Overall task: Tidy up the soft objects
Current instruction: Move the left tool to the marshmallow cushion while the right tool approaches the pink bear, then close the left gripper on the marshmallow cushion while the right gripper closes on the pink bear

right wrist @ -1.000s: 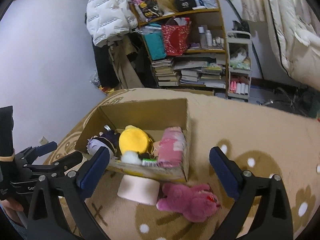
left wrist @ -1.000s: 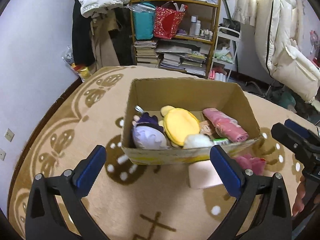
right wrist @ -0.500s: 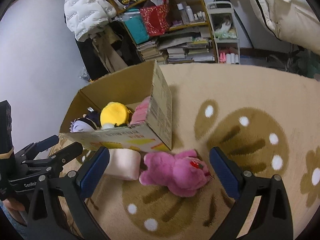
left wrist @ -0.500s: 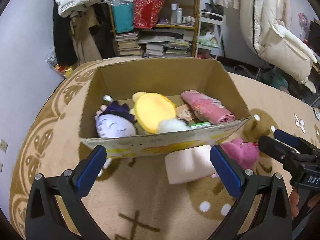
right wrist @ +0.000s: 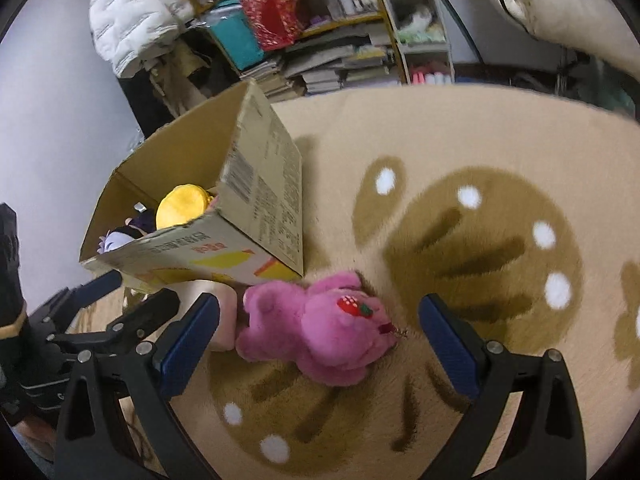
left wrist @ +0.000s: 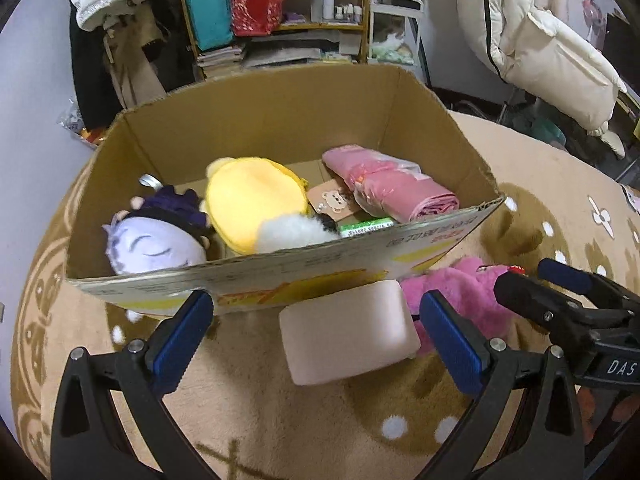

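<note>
A cardboard box (left wrist: 280, 276) on the rug holds a purple-haired plush doll (left wrist: 156, 244), a yellow plush (left wrist: 252, 196), a white fluffy ball (left wrist: 294, 234) and a pink wrapped bundle (left wrist: 392, 188). A pale pink foam block (left wrist: 348, 340) lies on the rug against the box front, between the open fingers of my left gripper (left wrist: 316, 336). A magenta plush bear (right wrist: 320, 328) with a strawberry on it lies beside the block, between the open fingers of my right gripper (right wrist: 320, 340). The box (right wrist: 248, 216) stands just behind the bear.
A beige rug with brown patterns (right wrist: 480, 220) covers the floor. Behind the box stands a cluttered wooden shelf (left wrist: 280, 20) with bags, bottles and books. A white puffy coat (left wrist: 540, 40) hangs at the right. A wall (left wrist: 28, 80) runs along the left.
Both grippers have moved forward and down toward the rug. The foam block now sits between my left fingers, and the pink bear between my right fingers. Both stay open.
</note>
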Demonstrator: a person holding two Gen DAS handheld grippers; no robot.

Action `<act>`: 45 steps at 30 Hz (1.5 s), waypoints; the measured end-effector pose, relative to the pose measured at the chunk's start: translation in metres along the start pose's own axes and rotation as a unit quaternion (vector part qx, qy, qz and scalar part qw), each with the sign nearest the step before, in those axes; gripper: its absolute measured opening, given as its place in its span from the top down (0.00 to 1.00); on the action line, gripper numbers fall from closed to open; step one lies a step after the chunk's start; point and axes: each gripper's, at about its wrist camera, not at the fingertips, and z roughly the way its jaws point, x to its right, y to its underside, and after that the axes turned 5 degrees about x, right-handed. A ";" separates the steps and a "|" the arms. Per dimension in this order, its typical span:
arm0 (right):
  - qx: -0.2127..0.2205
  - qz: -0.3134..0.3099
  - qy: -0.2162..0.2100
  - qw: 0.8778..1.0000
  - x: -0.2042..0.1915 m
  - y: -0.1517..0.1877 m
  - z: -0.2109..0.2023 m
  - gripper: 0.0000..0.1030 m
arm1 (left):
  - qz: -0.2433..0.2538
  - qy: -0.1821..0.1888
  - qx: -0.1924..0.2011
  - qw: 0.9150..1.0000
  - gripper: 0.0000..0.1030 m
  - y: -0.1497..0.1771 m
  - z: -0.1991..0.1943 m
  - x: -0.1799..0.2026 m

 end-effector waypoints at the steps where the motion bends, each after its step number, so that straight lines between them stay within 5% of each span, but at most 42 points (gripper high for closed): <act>1: -0.002 0.005 -0.001 1.000 0.002 0.000 0.001 0.00 | 0.001 0.000 -0.003 1.000 0.01 0.000 0.003 0.001; 18: -0.032 0.041 -0.014 0.999 0.020 0.005 0.024 0.00 | 0.029 0.023 -0.064 0.997 0.01 0.019 0.053 0.023; 40: -0.048 0.047 -0.031 0.997 0.026 0.005 0.041 0.00 | -0.012 0.020 -0.079 0.997 0.01 0.021 0.072 -0.005; 45: -0.048 0.053 -0.034 0.997 0.027 0.005 0.042 0.00 | -0.009 0.024 -0.075 0.997 0.15 0.023 0.067 -0.009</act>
